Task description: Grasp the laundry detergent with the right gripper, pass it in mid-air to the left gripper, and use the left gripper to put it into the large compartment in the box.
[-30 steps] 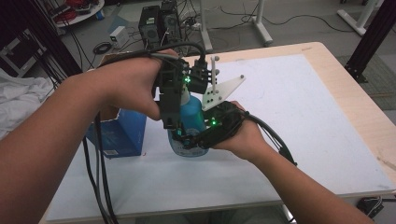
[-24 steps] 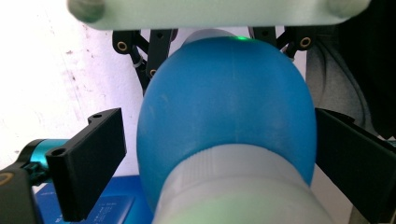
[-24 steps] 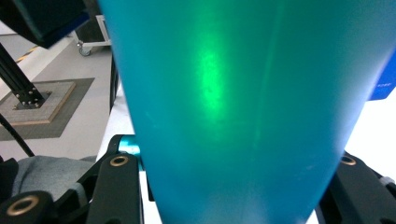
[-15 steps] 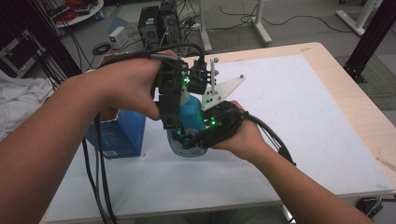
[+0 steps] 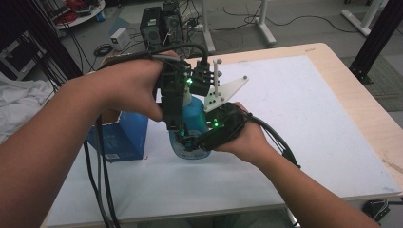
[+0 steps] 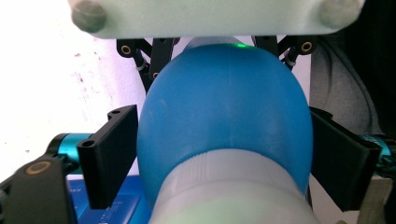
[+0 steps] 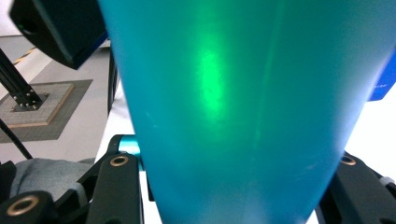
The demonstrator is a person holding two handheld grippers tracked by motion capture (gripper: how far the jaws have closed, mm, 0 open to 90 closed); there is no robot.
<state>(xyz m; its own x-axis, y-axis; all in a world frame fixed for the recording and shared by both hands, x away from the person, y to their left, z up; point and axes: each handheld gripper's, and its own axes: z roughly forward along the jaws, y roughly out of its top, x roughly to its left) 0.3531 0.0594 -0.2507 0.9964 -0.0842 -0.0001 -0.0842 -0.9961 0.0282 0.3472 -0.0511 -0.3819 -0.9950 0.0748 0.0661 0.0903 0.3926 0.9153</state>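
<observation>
The blue bottle (image 5: 192, 124) stands upright near the middle of the worktop (image 5: 304, 104), just beside a blue box (image 5: 124, 137). It looks like smooth, glossy plastic, probably light and a bit slippery, with walls that could give under a hard squeeze. The right gripper (image 5: 190, 142) is clamped on the wide lower body, which looks the steadier place to hold it. The left gripper (image 5: 178, 124) comes down from above; its jaws have just been closing around the bottle's rounded shoulder below the pale cap (image 6: 229, 196), and its pads (image 6: 114, 154) look set against the sides. The cap or neck seems the stiffest spot for a twist.
</observation>
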